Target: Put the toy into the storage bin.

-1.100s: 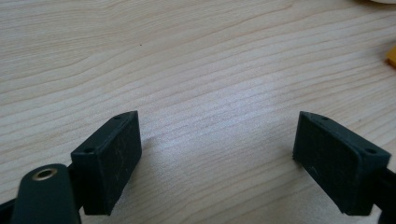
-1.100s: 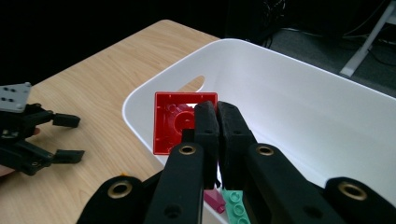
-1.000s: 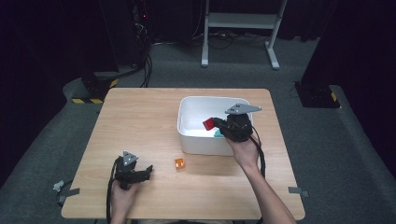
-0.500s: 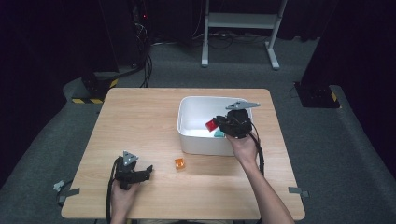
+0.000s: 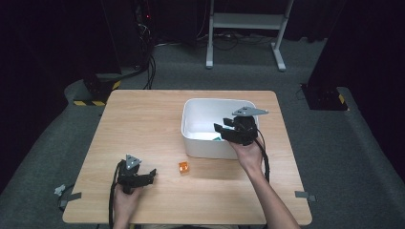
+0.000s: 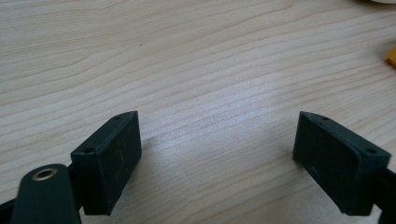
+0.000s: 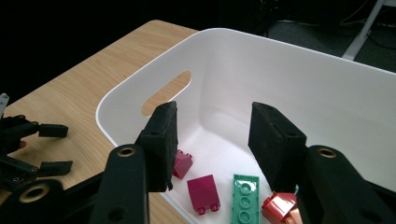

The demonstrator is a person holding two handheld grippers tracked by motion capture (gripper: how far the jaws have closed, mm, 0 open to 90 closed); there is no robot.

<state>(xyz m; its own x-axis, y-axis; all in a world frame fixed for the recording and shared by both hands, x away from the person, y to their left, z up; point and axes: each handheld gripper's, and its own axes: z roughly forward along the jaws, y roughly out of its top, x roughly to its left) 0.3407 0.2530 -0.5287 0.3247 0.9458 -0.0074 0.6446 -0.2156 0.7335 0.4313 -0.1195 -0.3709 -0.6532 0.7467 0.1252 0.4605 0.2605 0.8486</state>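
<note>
A white bin (image 5: pixel 203 112) stands on the wooden table (image 5: pixel 143 124), right of centre. My right gripper (image 5: pixel 220 130) hangs over the bin's front right part, open, with nothing between its fingers. In the right gripper view the gripper (image 7: pixel 212 116) looks down on two magenta bricks (image 7: pixel 203 192), a green brick (image 7: pixel 245 198) and a red brick (image 7: pixel 279 205) on the bin floor. A small orange brick (image 5: pixel 184 167) lies on the table in front of the bin. My left gripper (image 5: pixel 152 175) rests near the front left, open and empty (image 6: pixel 217 135), left of the orange brick (image 6: pixel 391 56).
The bin's wall (image 7: pixel 289 79) has a handle slot (image 7: pixel 166 91) on its far side. Off the table, a dark floor with cables, a white stand (image 5: pixel 243 21) and a yellow-black striped block (image 5: pixel 98 93) lies beyond the far edge. Bare wood spreads across the table's left half.
My right gripper held a red brick above the bin; it has opened and the brick now lies inside the bin. The left gripper has not moved.
</note>
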